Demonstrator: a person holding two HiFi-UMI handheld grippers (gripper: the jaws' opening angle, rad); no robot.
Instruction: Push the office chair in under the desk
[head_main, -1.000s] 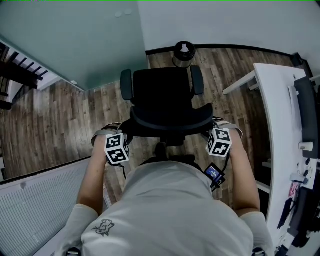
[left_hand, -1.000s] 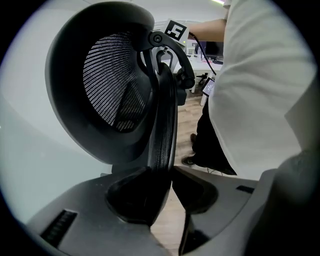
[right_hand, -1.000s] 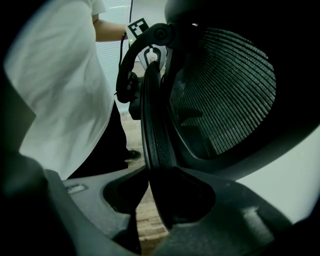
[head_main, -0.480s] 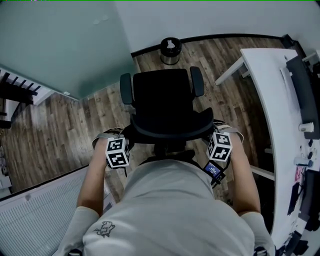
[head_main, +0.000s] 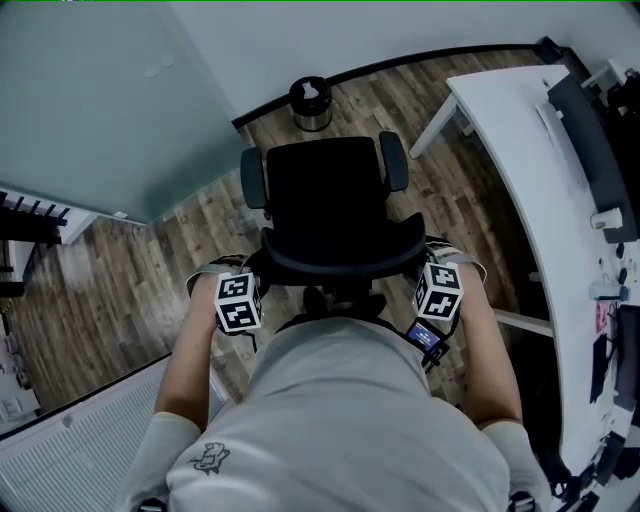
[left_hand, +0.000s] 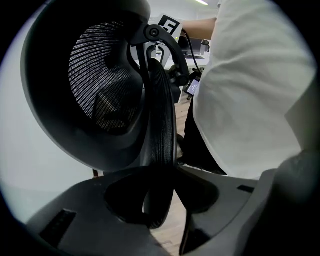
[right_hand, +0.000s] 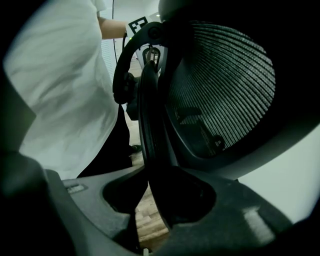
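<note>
The black office chair (head_main: 335, 200) stands in front of me with its mesh backrest (head_main: 345, 255) toward my body. My left gripper (head_main: 252, 278) is on the backrest's left edge and my right gripper (head_main: 422, 265) on its right edge. In the left gripper view the backrest rim (left_hand: 160, 150) runs down between the jaws of the left gripper (left_hand: 160, 200), which have just been opening a little, with the rim still between them. The right gripper (right_hand: 160, 200) clasps the rim (right_hand: 152, 145) the same way. The white desk (head_main: 520, 180) lies to the right.
A metal bin (head_main: 310, 103) stands by the wall beyond the chair. A desk leg (head_main: 435, 130) slants down near the chair's right armrest (head_main: 393, 160). Dark equipment (head_main: 590, 130) lies on the desk. A white ribbed panel (head_main: 90, 430) sits at my lower left.
Both grippers and the chair have moved together across the wood floor. The desk has come nearer to the chair's right side, and the bin has shifted left in view.
</note>
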